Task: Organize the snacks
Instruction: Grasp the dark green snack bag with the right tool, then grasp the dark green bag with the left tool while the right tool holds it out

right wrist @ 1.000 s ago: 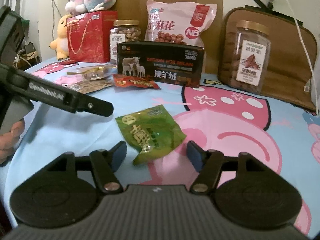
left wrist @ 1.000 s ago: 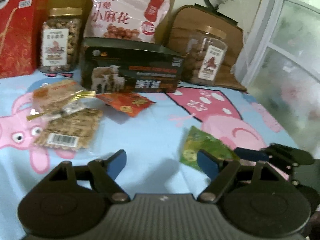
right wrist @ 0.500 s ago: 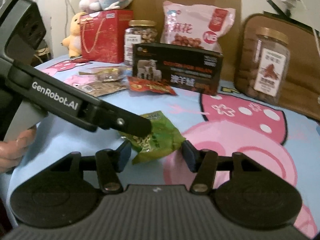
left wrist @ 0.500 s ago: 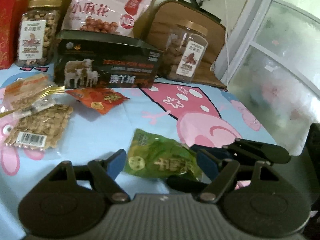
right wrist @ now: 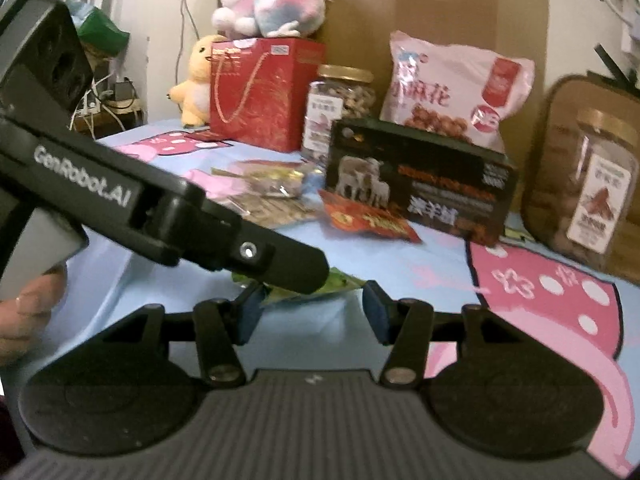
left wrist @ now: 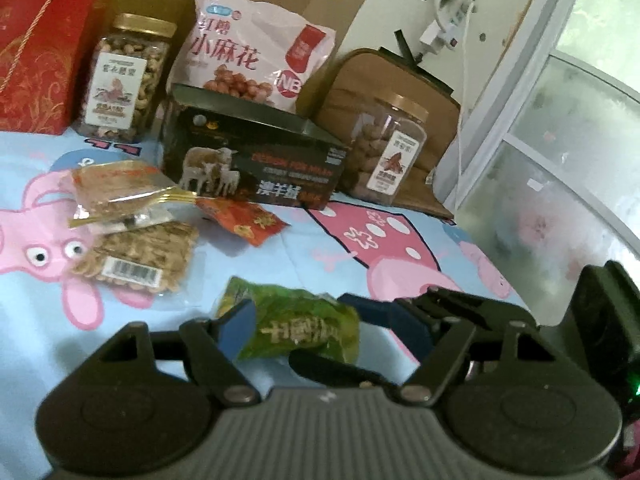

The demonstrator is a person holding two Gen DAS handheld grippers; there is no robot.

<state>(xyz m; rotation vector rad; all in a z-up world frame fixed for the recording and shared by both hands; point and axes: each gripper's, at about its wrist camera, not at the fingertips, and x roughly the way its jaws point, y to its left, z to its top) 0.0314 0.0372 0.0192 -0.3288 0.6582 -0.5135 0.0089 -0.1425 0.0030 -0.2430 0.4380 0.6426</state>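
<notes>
A green snack packet (left wrist: 296, 328) lies on the cartoon-print cloth (left wrist: 248, 280). My left gripper (left wrist: 320, 330) stands open over it, its left pad (left wrist: 236, 328) at the packet's left end. My right gripper (left wrist: 332, 334) comes in from the right, and its two fingers lie against the packet's upper and lower edges. In the right wrist view the packet (right wrist: 340, 286) spans the gap of my right gripper (right wrist: 314, 314), partly hidden by a finger (right wrist: 280, 264) of the left gripper.
A red packet (left wrist: 244, 220), clear nut packs (left wrist: 140, 256) and a black box (left wrist: 256, 168) lie further back. Behind them stand two jars (left wrist: 128, 80) (left wrist: 388, 152), a pink bag (left wrist: 248, 48) and a red gift bag (left wrist: 40, 48). A hand (right wrist: 28, 308) holds the left gripper.
My left gripper has swung in over the green packet and now straddles it. The right gripper's jaws have narrowed onto the packet.
</notes>
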